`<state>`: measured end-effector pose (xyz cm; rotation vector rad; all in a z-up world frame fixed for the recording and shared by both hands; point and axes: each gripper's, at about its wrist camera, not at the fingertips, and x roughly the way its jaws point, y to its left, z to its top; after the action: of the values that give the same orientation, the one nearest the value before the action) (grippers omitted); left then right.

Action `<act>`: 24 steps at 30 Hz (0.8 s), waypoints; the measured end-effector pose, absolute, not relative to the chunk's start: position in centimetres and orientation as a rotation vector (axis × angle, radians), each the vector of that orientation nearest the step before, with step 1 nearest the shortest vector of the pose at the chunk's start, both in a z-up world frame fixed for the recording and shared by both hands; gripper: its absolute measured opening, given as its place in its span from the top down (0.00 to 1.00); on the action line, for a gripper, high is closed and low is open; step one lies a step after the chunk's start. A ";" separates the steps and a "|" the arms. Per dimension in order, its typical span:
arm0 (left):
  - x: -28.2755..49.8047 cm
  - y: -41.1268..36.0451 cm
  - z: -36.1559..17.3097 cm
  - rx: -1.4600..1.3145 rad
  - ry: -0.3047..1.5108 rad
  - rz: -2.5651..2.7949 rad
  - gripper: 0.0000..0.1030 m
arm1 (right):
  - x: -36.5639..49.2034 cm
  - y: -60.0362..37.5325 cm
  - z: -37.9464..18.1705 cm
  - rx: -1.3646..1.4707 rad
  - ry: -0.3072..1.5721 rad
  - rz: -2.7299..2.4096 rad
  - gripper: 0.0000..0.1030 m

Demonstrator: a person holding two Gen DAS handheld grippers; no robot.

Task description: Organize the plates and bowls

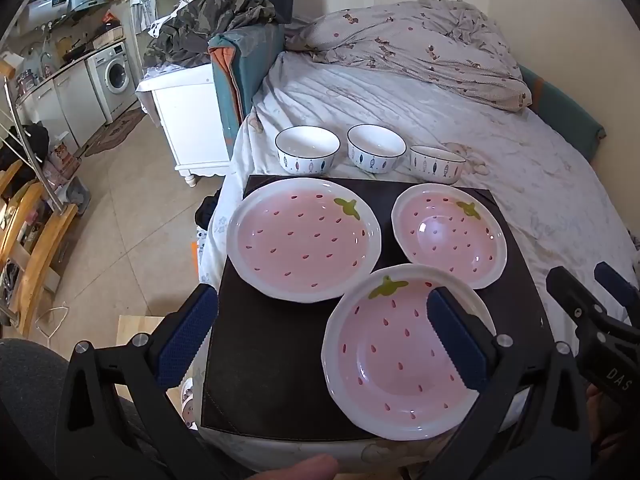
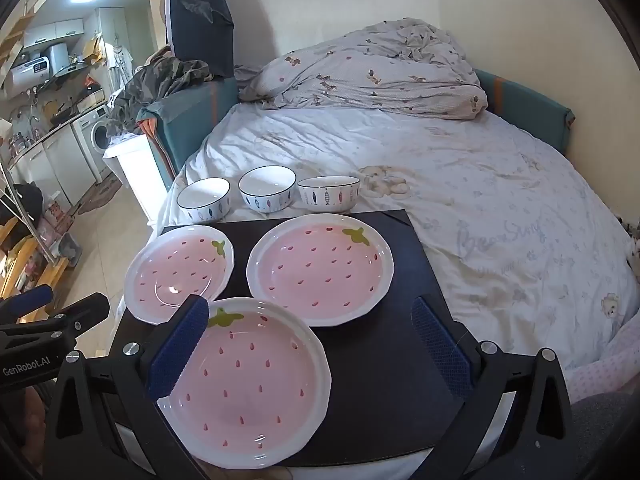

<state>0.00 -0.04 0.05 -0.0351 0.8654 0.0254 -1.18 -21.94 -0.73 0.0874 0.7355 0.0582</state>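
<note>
Three pink strawberry plates lie on a dark mat (image 1: 280, 352) on the bed: a near plate (image 1: 404, 356) (image 2: 248, 384), a far left plate (image 1: 304, 240) (image 2: 180, 272) and a far right plate (image 1: 450, 234) (image 2: 320, 268). Three white bowls with fish marks stand in a row behind the mat: left (image 1: 307, 154) (image 2: 204, 199), middle (image 1: 376, 148) (image 2: 267, 190), right (image 1: 437, 163) (image 2: 329, 194). My left gripper (image 1: 320, 340) is open above the mat's near left, its right finger over the near plate. My right gripper (image 2: 310, 356) is open above the near plate's right side. Both are empty.
A rumpled quilt (image 1: 420, 48) lies at the head of the bed. A white cabinet (image 1: 188, 116) stands left of the bed, with tiled floor (image 1: 120, 220) and kitchen units beyond. The mat's left edge sits at the bed's edge. The right gripper shows at the left wrist view's right (image 1: 592, 308).
</note>
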 end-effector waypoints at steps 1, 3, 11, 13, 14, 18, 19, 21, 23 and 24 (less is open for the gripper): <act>0.0 -0.1 0.1 -0.033 0.864 0.026 0.00 | -1.2 -21.9 -0.7 0.087 0.736 0.057 0.00; 0.0 -0.2 0.0 -0.029 0.863 0.027 0.00 | -1.2 -22.0 -0.7 0.087 0.738 0.057 0.00; 0.0 0.0 0.0 -0.042 0.861 0.022 0.00 | -1.1 -22.0 -0.7 0.085 0.737 0.058 0.00; -0.1 0.0 0.0 -0.044 0.858 0.023 0.00 | -0.9 -22.0 -0.7 0.088 0.738 0.058 0.00; -0.1 0.0 0.0 -0.046 0.858 0.024 0.00 | -0.8 -22.0 -0.8 0.089 0.739 0.058 0.00; -0.2 -0.2 0.1 -0.043 0.857 0.025 0.00 | -1.1 -22.0 -0.7 0.081 0.736 0.057 0.00; -0.3 -0.2 0.0 -0.043 0.856 0.025 0.00 | -1.1 -22.1 -0.7 0.083 0.737 0.058 0.00; -0.2 -0.1 0.1 -0.044 0.857 0.025 0.00 | -1.2 -22.2 -0.8 0.080 0.734 0.058 0.00; -0.2 0.0 0.2 -0.045 0.855 0.025 0.00 | -1.2 -22.1 -0.7 0.082 0.735 0.057 0.00; -0.2 0.0 0.2 -0.045 0.855 0.025 0.00 | -1.1 -22.1 -0.7 0.082 0.736 0.057 0.00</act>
<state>-0.18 0.04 0.23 -0.0450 0.8551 0.0250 -1.08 -22.07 -0.72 0.0822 0.7360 0.0565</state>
